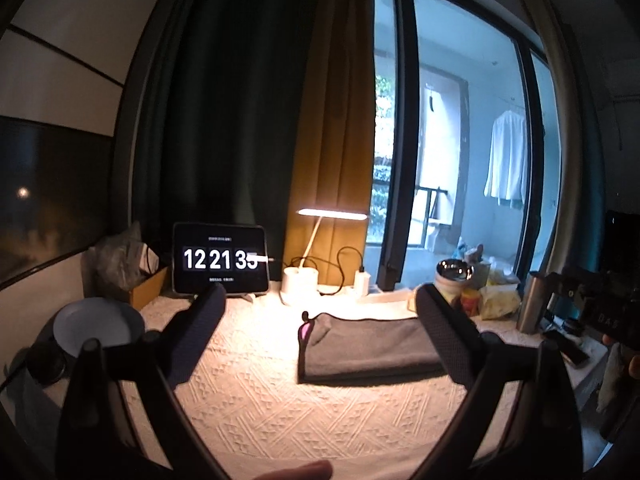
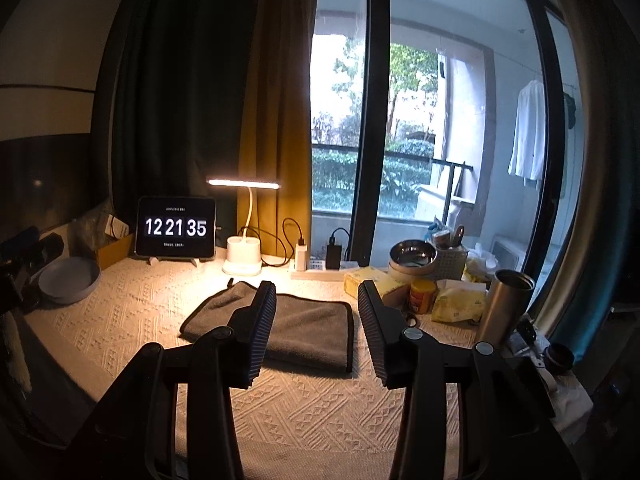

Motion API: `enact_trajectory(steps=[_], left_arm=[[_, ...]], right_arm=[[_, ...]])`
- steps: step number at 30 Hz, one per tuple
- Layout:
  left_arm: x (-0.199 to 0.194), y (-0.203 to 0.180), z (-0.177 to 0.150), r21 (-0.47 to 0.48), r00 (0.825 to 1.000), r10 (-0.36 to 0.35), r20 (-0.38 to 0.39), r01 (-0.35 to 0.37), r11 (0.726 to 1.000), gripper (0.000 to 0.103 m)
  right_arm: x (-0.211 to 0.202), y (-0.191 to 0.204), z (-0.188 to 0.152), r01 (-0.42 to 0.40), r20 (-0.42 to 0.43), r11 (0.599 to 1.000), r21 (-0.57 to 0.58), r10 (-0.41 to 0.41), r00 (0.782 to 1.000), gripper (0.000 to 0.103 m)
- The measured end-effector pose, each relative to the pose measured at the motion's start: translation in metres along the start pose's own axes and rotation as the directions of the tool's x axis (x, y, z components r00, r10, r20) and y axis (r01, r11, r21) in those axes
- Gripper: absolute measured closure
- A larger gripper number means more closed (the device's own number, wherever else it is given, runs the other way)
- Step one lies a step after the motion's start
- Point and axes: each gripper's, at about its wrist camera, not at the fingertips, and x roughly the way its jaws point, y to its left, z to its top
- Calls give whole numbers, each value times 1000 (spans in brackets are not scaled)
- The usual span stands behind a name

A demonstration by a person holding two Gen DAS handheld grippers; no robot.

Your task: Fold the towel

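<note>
1. The grey towel (image 2: 280,328) lies folded on the patterned cloth of the bench (image 2: 320,408), mid-bench.
2. The left gripper (image 1: 320,328) and right gripper (image 2: 316,316) hang above it, each with fingers spread, holding nothing.
3. Far left, a tablet clock (image 2: 175,227) reads "12 21 35".
4. Right, a steel bowl (image 2: 412,254) and an open steel tumbler (image 2: 506,304); contents cannot be seen.

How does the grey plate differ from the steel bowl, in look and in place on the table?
The grey plate is matte, wide and shallow; the steel bowl is shiny, deeper and narrower. The plate sits at the left edge of the table, directly on the cloth; the bowl is on the right among clutter, raised on a pale round container. The plate lies left of the towel, the bowl right of it. Both are round, upright and look empty.
</note>
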Motion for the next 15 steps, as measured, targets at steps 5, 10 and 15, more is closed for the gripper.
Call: enact_trajectory(steps=[5, 10, 15], left_arm=[[-8, -3, 0, 1, 999, -3, 38, 3, 1000, 6], [-8, -3, 0, -5, 999, -9, 31, 9, 1000, 6], [-8, -3, 0, -3, 999, -6, 33, 6, 1000, 6]], right_arm=[[-8, 2, -3, 1, 27, 1000, 22, -2, 1000, 57], [-12, 4, -7, -2, 33, 999, 33, 1, 999, 46], [-13, 4, -8, -2, 31, 999, 32, 1, 1000, 46]])
